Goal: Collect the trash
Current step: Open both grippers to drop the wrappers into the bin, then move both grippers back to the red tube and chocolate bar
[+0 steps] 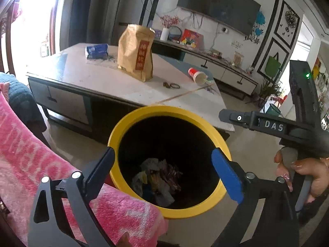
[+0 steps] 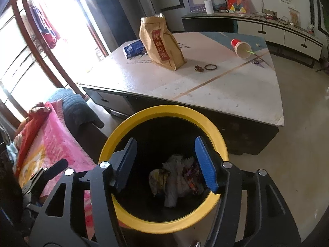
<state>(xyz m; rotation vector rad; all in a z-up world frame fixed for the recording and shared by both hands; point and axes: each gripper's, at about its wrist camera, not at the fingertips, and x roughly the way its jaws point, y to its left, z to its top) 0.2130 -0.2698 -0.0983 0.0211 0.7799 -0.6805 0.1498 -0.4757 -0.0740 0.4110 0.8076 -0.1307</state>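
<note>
Both grippers are positioned over the mouth of the yellow-rimmed bin [image 2: 164, 111], which stands on the floor between the pink blanket [image 1: 30, 154] and the table [image 2: 205, 86]. The left gripper [image 1: 164, 170] has its fingers [image 1: 227, 177] spread wide apart, one on each side of the bin opening, with nothing between them. The right gripper [image 2: 166, 162] has its fingers [image 2: 205, 164] parted to a moderate gap, also empty, directly above the bin interior. In the left wrist view the right gripper body appears at the right edge, held by the person's hand [image 1: 298, 175]. At the bottom of the black bin interior lies the collected trash [image 2: 176, 181]: crumpled white paper and coloured wrappers in a loose heap. Beyond the bin, the table carries the remaining items. A brown paper bag [image 2: 162, 43] with a red label stands upright near the table centre. A blue packet [image 2: 133, 49] lies flat just behind it toward the window side. A small dark object and a black ring [image 2: 210, 67] lie close together in front of the bag. A red paper cup [image 2: 240, 48] lies on its side near the far right corner, with a green straw projecting from its mouth. Farther back, a low TV cabinet [image 2: 267, 30] stands against the wall.
</note>
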